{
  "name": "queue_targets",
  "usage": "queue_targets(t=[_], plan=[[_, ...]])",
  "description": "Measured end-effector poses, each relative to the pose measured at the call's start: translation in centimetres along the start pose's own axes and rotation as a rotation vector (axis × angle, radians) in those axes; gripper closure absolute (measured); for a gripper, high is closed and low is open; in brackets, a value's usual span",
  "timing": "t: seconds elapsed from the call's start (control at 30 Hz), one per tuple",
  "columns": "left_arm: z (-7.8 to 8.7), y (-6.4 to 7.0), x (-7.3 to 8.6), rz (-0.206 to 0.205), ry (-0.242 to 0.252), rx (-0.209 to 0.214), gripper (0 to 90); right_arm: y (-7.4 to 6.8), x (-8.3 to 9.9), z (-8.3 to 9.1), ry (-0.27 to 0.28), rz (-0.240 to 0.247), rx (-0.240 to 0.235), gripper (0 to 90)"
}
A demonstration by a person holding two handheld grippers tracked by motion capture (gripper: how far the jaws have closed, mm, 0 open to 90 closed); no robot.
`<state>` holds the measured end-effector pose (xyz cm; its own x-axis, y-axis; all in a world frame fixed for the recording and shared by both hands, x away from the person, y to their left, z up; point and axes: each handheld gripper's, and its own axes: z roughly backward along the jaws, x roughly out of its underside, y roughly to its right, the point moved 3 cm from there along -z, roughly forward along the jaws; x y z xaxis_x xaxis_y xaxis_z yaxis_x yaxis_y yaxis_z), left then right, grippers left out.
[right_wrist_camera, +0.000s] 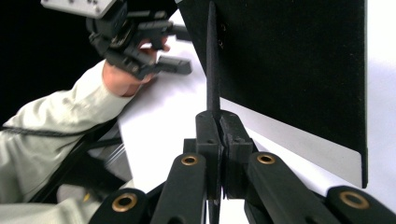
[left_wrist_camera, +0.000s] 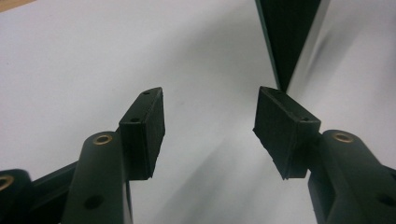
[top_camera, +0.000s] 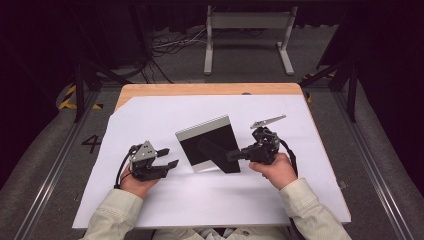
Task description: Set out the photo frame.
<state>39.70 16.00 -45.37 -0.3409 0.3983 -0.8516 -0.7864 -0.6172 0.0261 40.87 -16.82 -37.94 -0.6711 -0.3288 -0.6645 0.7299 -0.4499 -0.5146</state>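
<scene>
My right gripper (top_camera: 234,154) is clamped on the black easel stand (right_wrist_camera: 212,56) of the picture frame (top_camera: 207,142), mid-sheet on white paper (top_camera: 150,115); my left gripper (top_camera: 169,157) gapes empty beside it; no readable lettering.

The left tool (top_camera: 167,157) sits in the left hand (top_camera: 135,182), and its two black jaws stand wide apart with nothing between them. The right tool (top_camera: 235,154) sits in the right hand (top_camera: 275,170), and its jaws are pressed tight together. Both forearms in pale sleeves come in from the bottom, and both tools point inward.
</scene>
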Motion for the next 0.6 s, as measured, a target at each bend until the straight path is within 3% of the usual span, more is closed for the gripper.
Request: queue_targets(t=[0.2,0.43,0.6], plan=[[0.0,0.0,0.0,0.000,-0.001,0.000,43.3,0.7,-0.4,0.6,0.081,0.057,0.093,87.7],[0.0,0.0,0.0,0.001,-0.001,0.000,43.3,1.9,-0.1,0.8,0.116,0.111,0.172,87.6],[0.0,0.0,0.0,0.000,-0.001,-0.001,43.3,2.5,0.2,1.1,0.120,0.160,0.175,87.3]])
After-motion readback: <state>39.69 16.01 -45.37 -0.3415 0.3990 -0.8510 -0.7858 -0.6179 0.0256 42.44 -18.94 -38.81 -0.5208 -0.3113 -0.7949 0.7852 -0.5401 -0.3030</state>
